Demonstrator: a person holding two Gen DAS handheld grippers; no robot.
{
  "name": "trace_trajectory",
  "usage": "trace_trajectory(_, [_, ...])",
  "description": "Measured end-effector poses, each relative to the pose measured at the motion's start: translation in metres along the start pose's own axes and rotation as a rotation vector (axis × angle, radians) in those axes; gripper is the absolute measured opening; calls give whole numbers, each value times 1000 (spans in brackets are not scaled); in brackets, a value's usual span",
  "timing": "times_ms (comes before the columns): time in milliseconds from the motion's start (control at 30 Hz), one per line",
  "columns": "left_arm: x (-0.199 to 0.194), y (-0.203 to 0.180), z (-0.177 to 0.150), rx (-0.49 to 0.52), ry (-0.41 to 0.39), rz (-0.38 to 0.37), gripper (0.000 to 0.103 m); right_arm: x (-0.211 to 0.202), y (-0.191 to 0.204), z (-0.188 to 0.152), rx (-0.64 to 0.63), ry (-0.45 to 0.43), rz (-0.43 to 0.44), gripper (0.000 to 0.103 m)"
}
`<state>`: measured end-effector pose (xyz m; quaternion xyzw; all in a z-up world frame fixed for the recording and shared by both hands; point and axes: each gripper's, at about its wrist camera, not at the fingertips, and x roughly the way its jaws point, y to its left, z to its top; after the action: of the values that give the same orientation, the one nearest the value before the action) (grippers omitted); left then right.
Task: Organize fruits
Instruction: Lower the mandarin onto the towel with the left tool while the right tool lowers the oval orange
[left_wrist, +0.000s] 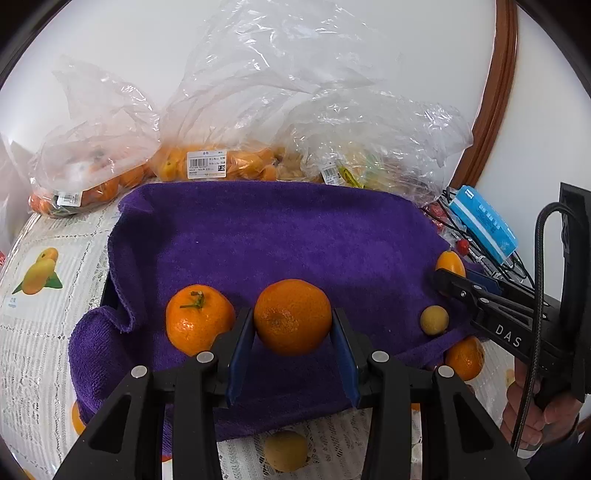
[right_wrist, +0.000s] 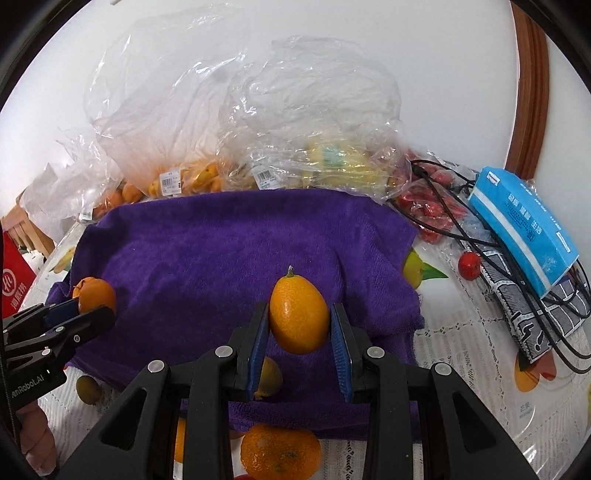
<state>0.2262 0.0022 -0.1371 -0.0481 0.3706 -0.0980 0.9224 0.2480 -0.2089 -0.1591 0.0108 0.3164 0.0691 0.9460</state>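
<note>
Mandarin (left_wrist: 292, 316) pinched by left hand-held gripper (left_wrist: 292, 332), kumquat (right_wrist: 298, 320) pinched by right hand-held gripper (right_wrist: 299, 332), cherry tomatoes (right_wrist: 428, 206) in right view only

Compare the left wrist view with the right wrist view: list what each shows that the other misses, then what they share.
Only the left wrist view shows the left gripper closed on a round orange, a stemmed orange beside it on the towel, and a small tan fruit.

Only the right wrist view shows the right gripper closed on an oval kumquat, a loose red fruit, and a red box at the left edge.

Both show the purple towel, the bagged fruit behind it, and the blue tissue pack.
</note>
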Motion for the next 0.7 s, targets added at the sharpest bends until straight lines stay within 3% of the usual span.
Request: trace_trajectory(700, [12, 1, 0, -3, 44, 16, 40, 4, 4, -1, -7, 18, 6, 33])
